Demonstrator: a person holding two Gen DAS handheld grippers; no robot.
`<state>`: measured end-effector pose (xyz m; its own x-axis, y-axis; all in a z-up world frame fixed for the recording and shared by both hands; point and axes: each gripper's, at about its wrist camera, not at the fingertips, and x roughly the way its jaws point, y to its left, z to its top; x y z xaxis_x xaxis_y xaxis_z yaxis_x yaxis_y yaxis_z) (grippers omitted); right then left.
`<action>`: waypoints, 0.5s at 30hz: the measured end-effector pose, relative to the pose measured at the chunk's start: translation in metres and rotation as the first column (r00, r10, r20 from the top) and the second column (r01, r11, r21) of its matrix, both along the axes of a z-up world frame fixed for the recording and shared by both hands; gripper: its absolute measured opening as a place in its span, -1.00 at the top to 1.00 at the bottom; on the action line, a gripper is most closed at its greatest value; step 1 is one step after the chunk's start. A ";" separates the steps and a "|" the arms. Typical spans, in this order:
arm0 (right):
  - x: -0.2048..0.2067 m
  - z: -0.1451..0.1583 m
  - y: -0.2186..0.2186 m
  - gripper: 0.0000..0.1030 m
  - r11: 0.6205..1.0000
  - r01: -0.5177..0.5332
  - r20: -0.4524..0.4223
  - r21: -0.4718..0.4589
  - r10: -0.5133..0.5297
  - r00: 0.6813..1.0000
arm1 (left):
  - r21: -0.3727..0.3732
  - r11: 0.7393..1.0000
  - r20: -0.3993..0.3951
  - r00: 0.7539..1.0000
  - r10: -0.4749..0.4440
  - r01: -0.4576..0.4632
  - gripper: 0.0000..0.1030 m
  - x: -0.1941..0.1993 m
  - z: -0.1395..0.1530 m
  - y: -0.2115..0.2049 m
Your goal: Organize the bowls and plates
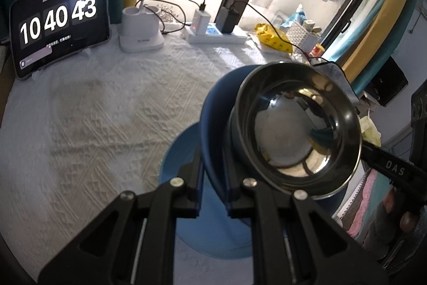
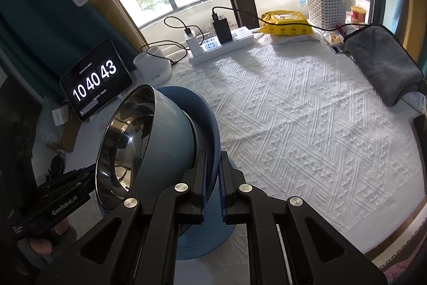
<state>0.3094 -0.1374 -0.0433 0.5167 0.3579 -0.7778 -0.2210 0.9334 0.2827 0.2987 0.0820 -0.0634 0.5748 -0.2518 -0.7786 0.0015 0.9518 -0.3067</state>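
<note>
A steel-lined bowl with a grey-blue outside (image 1: 293, 130) sits in a dark blue plate (image 1: 213, 111), both tilted on edge above a lighter blue plate (image 1: 176, 151) lying on the white tablecloth. My left gripper (image 1: 213, 172) is shut on the dark blue plate's rim. My right gripper (image 2: 213, 164) is shut on the same dark blue plate (image 2: 208, 119) from the other side, with the bowl (image 2: 149, 140) at its left. The right gripper's body also shows in the left wrist view (image 1: 395, 167). The lighter plate (image 2: 202, 239) lies below.
A tablet clock (image 1: 58, 26) stands at the back left, next to a white lamp base (image 1: 140, 31) and a power strip with chargers (image 1: 213, 31). A yellow packet (image 2: 285, 23), a white basket (image 2: 328, 7) and a grey towel (image 2: 384, 60) lie at the back right.
</note>
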 end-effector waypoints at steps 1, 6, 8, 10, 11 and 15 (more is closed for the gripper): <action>0.000 -0.002 0.001 0.82 1.000 -0.002 -0.003 0.000 0.002 1.000 | 0.001 1.000 -0.002 1.000 0.001 -0.001 0.77 -0.001 -0.001 0.001; -0.001 -0.011 0.004 0.82 1.000 -0.006 -0.019 0.003 0.006 1.000 | 0.017 1.000 -0.012 1.000 0.000 0.000 0.77 -0.002 -0.007 0.004; -0.001 -0.015 0.006 0.82 1.000 -0.007 -0.026 0.005 0.007 1.000 | 0.022 1.000 -0.015 1.000 0.003 -0.002 0.77 -0.003 -0.010 0.005; -0.001 -0.020 0.008 0.82 1.000 -0.011 -0.032 0.005 0.011 0.999 | 0.023 1.000 -0.019 1.000 0.004 -0.004 0.77 -0.004 -0.012 0.007; -0.002 -0.021 0.009 0.82 1.000 -0.011 -0.035 0.006 0.011 0.999 | 0.025 1.000 -0.021 1.000 0.005 -0.005 0.77 -0.005 -0.013 0.007; -0.002 -0.029 0.011 0.82 1.000 -0.014 -0.050 0.008 0.014 0.999 | 0.038 0.999 -0.020 1.000 0.007 -0.007 0.77 -0.006 -0.015 0.009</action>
<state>0.3074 -0.1262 -0.0727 0.4716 0.3709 -0.8000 -0.2195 0.9280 0.3009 0.2923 0.0906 -0.0789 0.5606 -0.2181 -0.7989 -0.0110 0.9627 -0.2705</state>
